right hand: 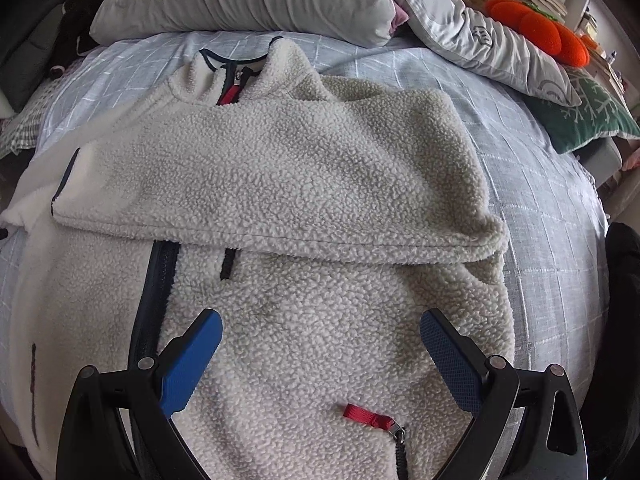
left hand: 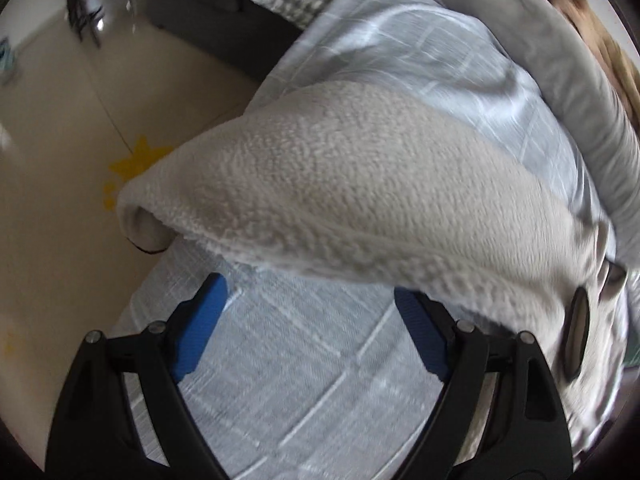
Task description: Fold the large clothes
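Note:
A cream fleece jacket (right hand: 304, 320) lies flat on a pale blue checked bedsheet (right hand: 540, 184), collar at the far side. One sleeve (right hand: 272, 184) is folded across its chest. My right gripper (right hand: 320, 340) is open and empty just above the jacket's lower front, near a red zipper pull (right hand: 362, 414). In the left wrist view the other sleeve (left hand: 340, 184) stretches over the sheet (left hand: 296, 364), its cuff (left hand: 144, 228) at the bed's edge. My left gripper (left hand: 308, 312) is open and empty, close below that sleeve.
Grey pillows (right hand: 248, 0), a patterned quilt (right hand: 480, 28), an orange plush (right hand: 536, 26) and a green cushion (right hand: 588, 116) lie at the bed's far side. A beige tiled floor (left hand: 60, 140) with a yellow sticker (left hand: 132, 164) lies left of the bed.

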Demonstrator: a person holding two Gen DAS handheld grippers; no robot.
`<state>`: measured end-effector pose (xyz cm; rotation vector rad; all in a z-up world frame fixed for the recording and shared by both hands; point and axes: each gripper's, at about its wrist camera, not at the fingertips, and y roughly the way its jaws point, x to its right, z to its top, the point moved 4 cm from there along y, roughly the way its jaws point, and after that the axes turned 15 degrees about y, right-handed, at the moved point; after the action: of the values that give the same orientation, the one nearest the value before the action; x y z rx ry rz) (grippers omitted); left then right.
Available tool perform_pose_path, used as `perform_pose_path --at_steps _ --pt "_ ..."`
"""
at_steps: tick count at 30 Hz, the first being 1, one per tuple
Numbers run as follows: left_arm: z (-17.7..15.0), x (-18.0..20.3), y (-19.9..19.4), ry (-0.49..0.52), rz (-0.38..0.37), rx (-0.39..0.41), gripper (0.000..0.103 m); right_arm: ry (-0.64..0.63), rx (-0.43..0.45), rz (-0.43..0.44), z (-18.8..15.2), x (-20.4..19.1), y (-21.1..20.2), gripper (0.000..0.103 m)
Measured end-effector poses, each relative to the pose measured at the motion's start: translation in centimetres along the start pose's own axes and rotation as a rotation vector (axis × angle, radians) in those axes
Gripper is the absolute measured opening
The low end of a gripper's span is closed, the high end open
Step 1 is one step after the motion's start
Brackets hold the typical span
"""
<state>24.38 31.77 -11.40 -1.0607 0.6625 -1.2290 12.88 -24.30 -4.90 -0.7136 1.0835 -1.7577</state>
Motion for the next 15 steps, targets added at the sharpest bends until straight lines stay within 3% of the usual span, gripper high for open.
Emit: perform_pose_path --at_steps 5,10,15 --pt "0.6 -1.0 0.1 -0.12 -0.085 0.041 0.084 0.025 -0.007 0.01 0.2 0.6 0.1 0.101" --pt "-0.2 -0.7 -1.9 -0.2 -0.19 0.033 0.084 0.022 -0.017 0.0 0.1 0.8 0.4 0.101" --pt "-0.6 -0.9 -4.0 -0.231 -0.193 0.078 0.084 0.017 -0.029 0.005 0.1 0.4 0.7 0.101"
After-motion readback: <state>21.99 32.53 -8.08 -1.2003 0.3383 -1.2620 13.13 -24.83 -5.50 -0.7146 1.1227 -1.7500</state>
